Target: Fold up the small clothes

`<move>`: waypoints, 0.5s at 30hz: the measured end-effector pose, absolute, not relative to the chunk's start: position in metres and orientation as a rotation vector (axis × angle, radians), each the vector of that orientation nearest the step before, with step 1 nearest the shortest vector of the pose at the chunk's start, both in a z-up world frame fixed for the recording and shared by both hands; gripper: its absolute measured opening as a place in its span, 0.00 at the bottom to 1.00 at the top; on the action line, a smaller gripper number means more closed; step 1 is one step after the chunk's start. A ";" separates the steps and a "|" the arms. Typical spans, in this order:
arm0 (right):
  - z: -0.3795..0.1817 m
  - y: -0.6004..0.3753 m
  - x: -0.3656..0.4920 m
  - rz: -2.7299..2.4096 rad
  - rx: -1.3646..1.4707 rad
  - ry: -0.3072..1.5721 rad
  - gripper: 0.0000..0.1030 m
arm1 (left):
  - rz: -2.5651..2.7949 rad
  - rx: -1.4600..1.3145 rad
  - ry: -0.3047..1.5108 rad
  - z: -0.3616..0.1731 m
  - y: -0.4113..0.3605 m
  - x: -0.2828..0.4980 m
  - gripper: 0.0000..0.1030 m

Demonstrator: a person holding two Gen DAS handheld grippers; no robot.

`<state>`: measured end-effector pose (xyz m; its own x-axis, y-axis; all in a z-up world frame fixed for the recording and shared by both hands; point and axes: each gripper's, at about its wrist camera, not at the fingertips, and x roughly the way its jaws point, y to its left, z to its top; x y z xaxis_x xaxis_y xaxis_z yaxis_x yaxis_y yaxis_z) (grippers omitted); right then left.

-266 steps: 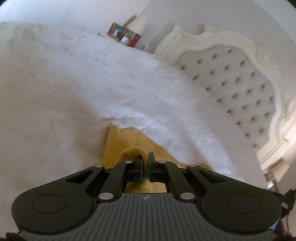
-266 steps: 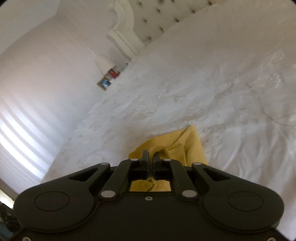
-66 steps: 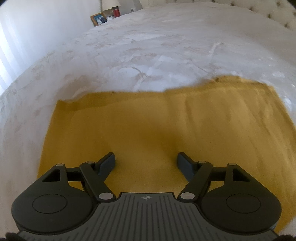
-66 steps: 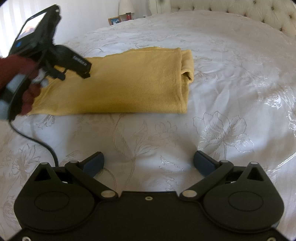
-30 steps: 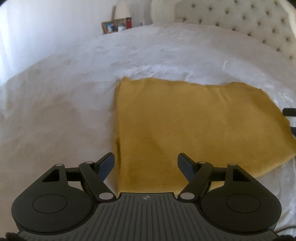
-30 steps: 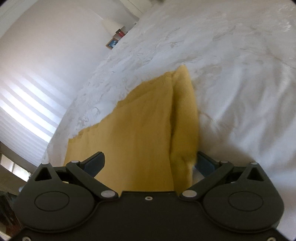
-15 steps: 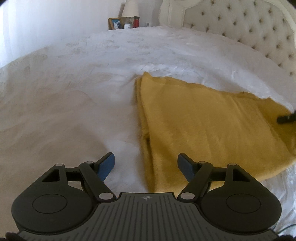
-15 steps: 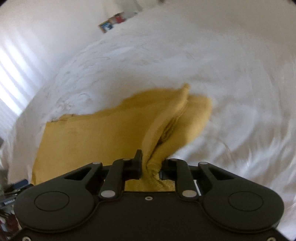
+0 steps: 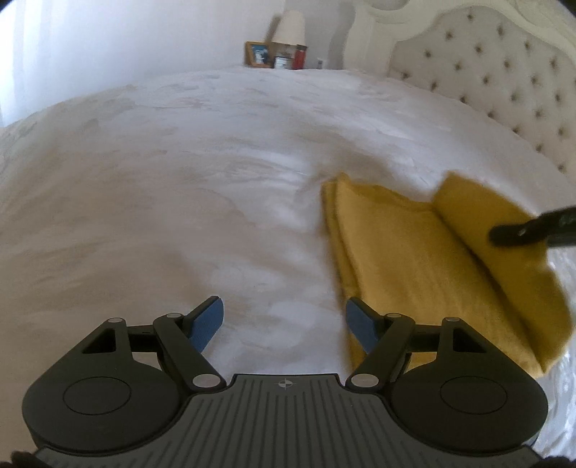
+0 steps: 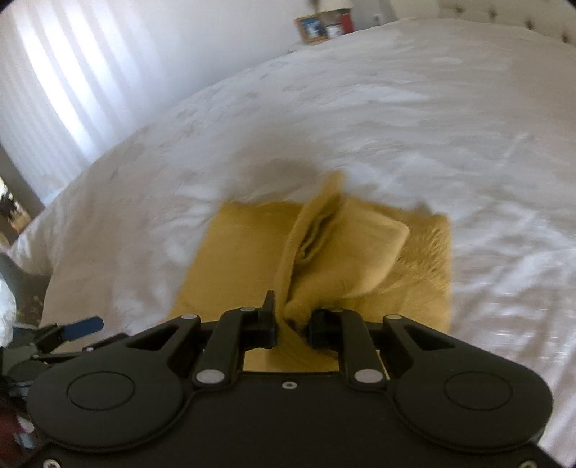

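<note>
A mustard-yellow knit garment [image 9: 406, 252] lies folded on the white bedspread [image 9: 180, 201]. My right gripper [image 10: 291, 316] is shut on the garment's [image 10: 334, 259] right end and holds that end lifted and curled over the flat part. In the left wrist view its dark finger [image 9: 522, 232] shows against the raised flap. My left gripper [image 9: 284, 324] is open and empty, over bare bedspread just left of the garment's near left corner. It also shows at the left edge of the right wrist view [image 10: 77, 329].
A tufted white headboard [image 9: 504, 82] stands at the back right. A bedside table with a lamp [image 9: 293, 25], picture frame [image 9: 258, 54] and red can [image 9: 299, 57] is beyond the bed. Bright curtains [image 10: 72, 72] hang on the left.
My right gripper closed on the garment's right end and has lifted it over toward the left. My left gripper has drifted left, off the garment, and stayed open.
</note>
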<state>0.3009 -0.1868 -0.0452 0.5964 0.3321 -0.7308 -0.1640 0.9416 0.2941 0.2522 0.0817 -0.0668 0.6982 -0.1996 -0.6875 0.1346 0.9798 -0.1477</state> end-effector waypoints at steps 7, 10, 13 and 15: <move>-0.060 -0.145 0.314 0.260 0.203 0.895 0.23 | -0.170 -0.134 0.776 -0.063 0.098 0.255 0.72; -0.058 -0.135 0.315 0.247 0.205 0.881 0.23 | -0.162 -0.154 0.774 -0.062 0.103 0.254 0.72; -0.055 -0.125 0.314 0.247 0.195 0.872 0.23 | -0.161 -0.166 0.772 -0.060 0.107 0.255 0.72; -0.056 -0.113 0.316 0.246 0.165 0.869 0.26 | -0.158 -0.168 0.771 -0.061 0.107 0.255 0.72</move>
